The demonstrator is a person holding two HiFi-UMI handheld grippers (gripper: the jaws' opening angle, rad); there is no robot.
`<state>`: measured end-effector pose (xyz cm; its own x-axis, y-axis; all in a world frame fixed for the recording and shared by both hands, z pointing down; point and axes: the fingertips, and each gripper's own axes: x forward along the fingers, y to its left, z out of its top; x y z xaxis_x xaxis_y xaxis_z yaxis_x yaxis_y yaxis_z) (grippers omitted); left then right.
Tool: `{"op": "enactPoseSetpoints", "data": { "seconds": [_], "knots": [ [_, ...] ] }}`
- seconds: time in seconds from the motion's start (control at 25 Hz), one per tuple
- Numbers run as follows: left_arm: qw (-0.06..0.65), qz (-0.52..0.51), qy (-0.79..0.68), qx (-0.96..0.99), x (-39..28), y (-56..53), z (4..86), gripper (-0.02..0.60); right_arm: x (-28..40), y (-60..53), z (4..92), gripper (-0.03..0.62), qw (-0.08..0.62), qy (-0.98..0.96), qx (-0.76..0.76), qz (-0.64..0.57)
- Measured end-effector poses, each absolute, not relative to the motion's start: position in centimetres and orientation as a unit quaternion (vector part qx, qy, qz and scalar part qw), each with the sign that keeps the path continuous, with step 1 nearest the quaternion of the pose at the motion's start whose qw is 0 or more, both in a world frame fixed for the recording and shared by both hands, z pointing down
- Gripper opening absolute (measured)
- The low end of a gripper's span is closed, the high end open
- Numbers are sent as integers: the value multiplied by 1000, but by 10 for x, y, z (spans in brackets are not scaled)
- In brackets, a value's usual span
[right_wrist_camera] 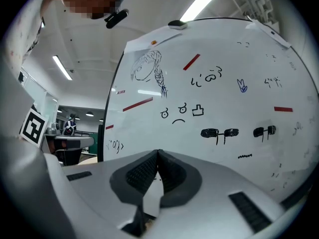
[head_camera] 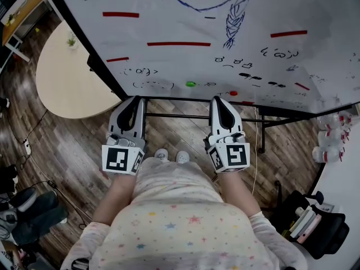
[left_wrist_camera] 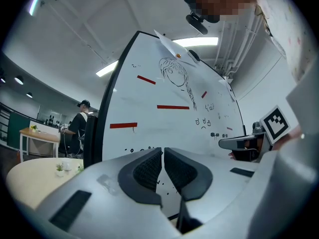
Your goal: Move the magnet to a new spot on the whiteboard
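The whiteboard (head_camera: pixel 185 16) leans across the top of the head view, covered in drawings and marks. Several red strip magnets cling to it, one (head_camera: pixel 178 44) near the middle. A small green round magnet (head_camera: pixel 190 84) and a red one (head_camera: pixel 233 93) sit near its lower edge. My left gripper (head_camera: pixel 135 100) and right gripper (head_camera: pixel 218 100) hang side by side below that edge, apart from the board. Both are shut with nothing between the fingers. The left gripper view shows its gripper (left_wrist_camera: pixel 162 151) facing red strips (left_wrist_camera: pixel 173 107). The right gripper (right_wrist_camera: pixel 158 153) faces the drawn faces and a red strip (right_wrist_camera: pixel 137 104).
A round beige table (head_camera: pixel 67 77) stands left of the board. The board's black stand bar (head_camera: pixel 197 116) runs just beyond the gripper tips. A white desk edge with bottles (head_camera: pixel 332 139) is at the right, a bag (head_camera: pixel 315 224) below it. A seated person (left_wrist_camera: pixel 79 126) is far left.
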<state>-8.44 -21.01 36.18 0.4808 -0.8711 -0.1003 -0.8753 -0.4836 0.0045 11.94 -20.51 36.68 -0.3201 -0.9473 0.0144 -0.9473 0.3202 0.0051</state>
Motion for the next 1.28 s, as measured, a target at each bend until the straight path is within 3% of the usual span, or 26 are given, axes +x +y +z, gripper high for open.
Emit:
{"op": "enactPoseSetpoints", "data": {
  "seconds": [1.28],
  "knots": [
    [13,46,490,-870,-71,-219,369,25,124,-206,373,1,12,-812,583,17]
  ]
}}
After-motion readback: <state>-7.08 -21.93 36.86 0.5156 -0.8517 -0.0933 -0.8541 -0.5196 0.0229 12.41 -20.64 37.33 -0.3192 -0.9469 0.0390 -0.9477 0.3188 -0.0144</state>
